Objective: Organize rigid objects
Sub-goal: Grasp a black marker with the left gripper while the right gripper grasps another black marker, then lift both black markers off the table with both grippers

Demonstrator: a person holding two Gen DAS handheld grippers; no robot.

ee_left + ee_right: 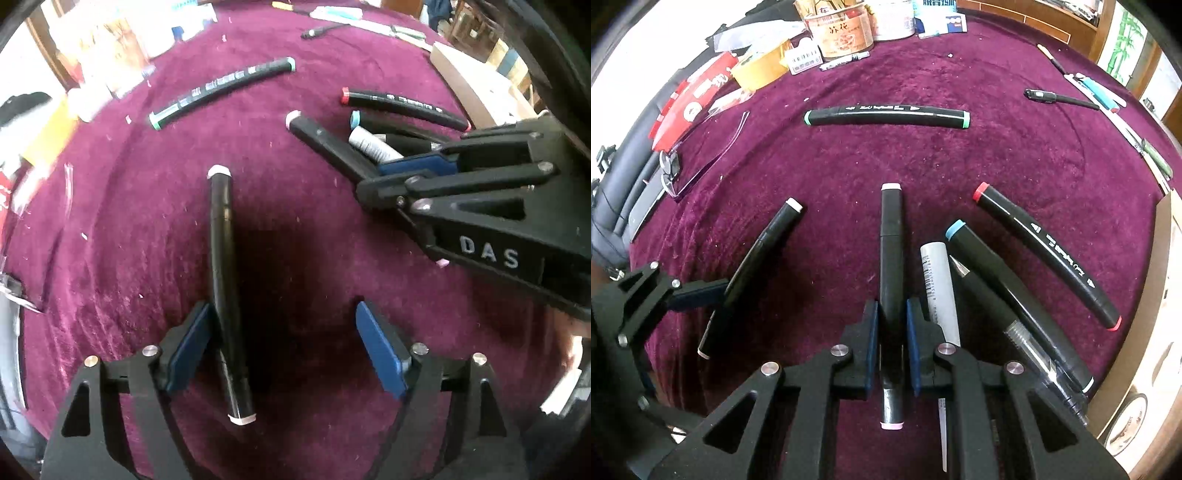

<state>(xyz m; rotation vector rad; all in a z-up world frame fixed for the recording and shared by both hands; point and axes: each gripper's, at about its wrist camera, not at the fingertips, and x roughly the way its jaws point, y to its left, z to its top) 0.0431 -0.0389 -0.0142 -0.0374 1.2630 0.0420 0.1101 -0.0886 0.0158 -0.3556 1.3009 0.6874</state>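
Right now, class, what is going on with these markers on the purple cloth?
A person holds two grippers over a purple cloth strewn with black markers. The right gripper is shut on a pink-capped marker, beside a cluster of a blue-capped marker, a red-capped marker and a white tube. The left gripper is open, its left pad against a white-capped marker. A green-capped marker lies apart, farther off.

Black markers (891, 280), maroon cloth (923, 158), blue claw pads (380, 350).
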